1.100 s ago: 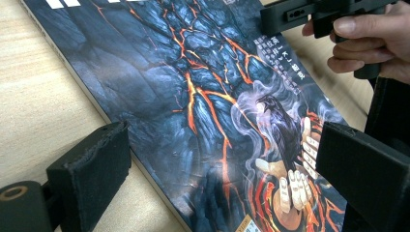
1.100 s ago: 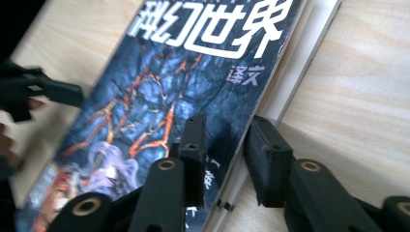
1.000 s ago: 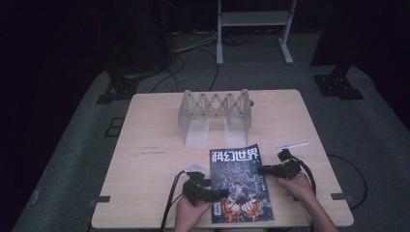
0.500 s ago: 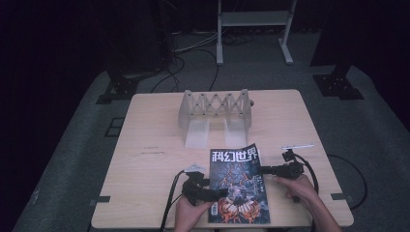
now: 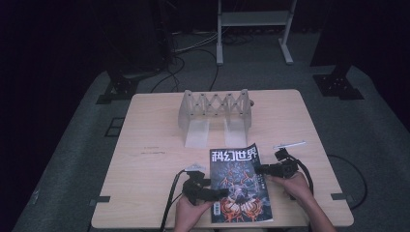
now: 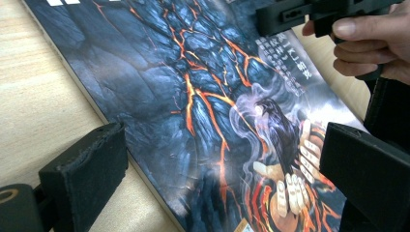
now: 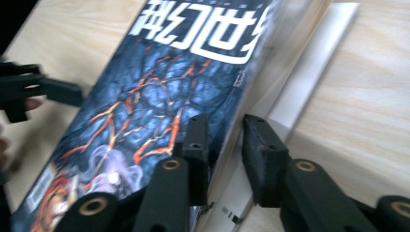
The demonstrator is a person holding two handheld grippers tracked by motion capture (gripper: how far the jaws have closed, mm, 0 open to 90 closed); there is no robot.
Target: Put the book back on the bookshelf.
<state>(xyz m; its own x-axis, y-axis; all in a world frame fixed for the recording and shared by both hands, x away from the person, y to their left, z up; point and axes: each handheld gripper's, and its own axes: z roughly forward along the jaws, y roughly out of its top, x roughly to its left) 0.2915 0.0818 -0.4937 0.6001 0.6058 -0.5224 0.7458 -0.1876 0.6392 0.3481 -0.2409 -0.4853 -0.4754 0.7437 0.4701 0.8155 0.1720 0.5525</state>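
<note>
Item: magazine [image 5: 239, 186], lying at near edge of table [image 5: 154, 130], front-centre, cover up; rack [image 5: 215, 108] standing well apart toward far side.

L gripper [image 5: 220, 193]: sitting at mag's left edge, jaws spread wide. One pad [image 6: 84, 174] is resting on the wood just beside the spine edge, the other [image 6: 365, 169] hovering over the cover art. Released, gripping nothing.

R gripper [image 7: 225, 150]: working at mag's right edge, jaws straddling the cover's lifted free edge w/ inner pages showing underneath. Jaws have just been opening a bit; cover edge is sitting between them, but a gap is showing on the outer pad side, so not clenched on it.

Risks, as judged:
- Cover is likely slipping out of R jaws if lifted w/o a firmer pinch; glossy stock.
- L jaws aren't pinning anything, so the whole mag may be sliding or swivelling when R pulls.
- Pinching too deep could be catching extra pages or creasing the cover.
- Mag is sitting near table edge; a tug toward the person could be dragging it off.
</note>
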